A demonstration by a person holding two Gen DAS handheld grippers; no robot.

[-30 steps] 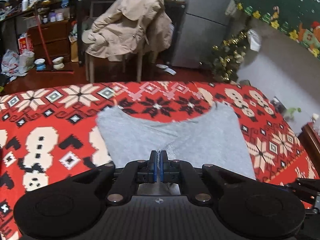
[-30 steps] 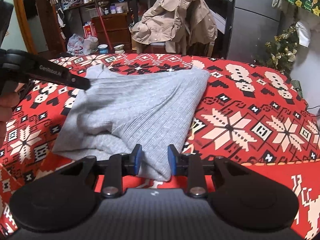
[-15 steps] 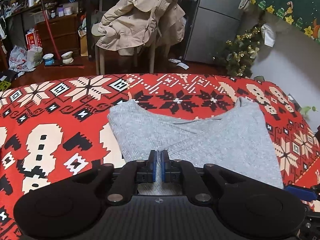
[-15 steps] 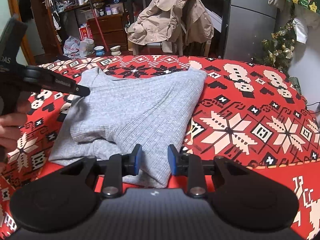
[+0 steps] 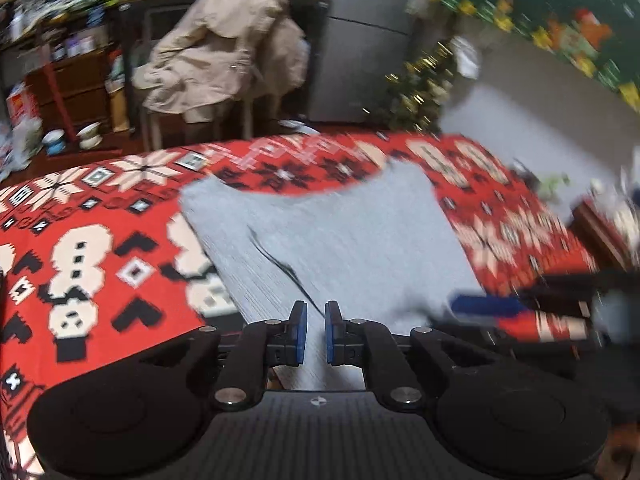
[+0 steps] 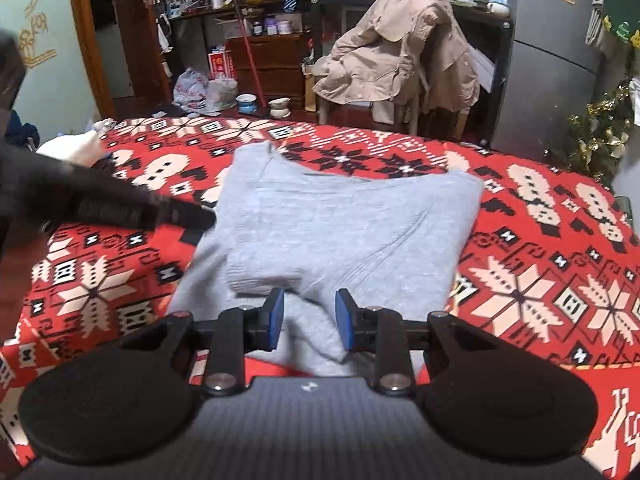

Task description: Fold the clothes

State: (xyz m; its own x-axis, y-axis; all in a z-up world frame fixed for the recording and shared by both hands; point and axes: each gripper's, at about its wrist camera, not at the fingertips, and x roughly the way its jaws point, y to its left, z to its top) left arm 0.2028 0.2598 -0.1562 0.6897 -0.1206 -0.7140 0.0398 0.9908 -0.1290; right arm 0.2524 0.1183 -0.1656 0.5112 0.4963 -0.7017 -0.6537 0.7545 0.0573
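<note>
A grey ribbed knit garment (image 5: 340, 240) (image 6: 340, 232) lies folded on the red patterned bed cover (image 5: 100, 240) (image 6: 540, 280), with a loose fold near its front hem. My left gripper (image 5: 316, 328) hovers over the near left part with its blue pads a narrow gap apart; grey cloth shows through the gap and nothing is pinched. In the right wrist view the left gripper (image 6: 200, 218) is a dark blur at the garment's left edge. My right gripper (image 6: 310, 320) is open above the near hem, its pads clear of the cloth. One of its blue pads (image 5: 488, 306) shows blurred at the garment's right corner.
A chair draped with a beige coat (image 6: 400, 52) (image 5: 224, 52) stands beyond the bed's far edge, beside a grey fridge (image 5: 360, 40). A small decorated tree (image 6: 600, 132) is at the far right. A white cloth (image 6: 72, 146) lies on the bed's left side. Shelves and floor clutter fill the back left.
The left gripper's pads have parted from shut to a narrow gap, releasing the grey cloth, and it has swung to the garment's left edge. The garment now lies flatter. The right gripper's opening is unchanged.
</note>
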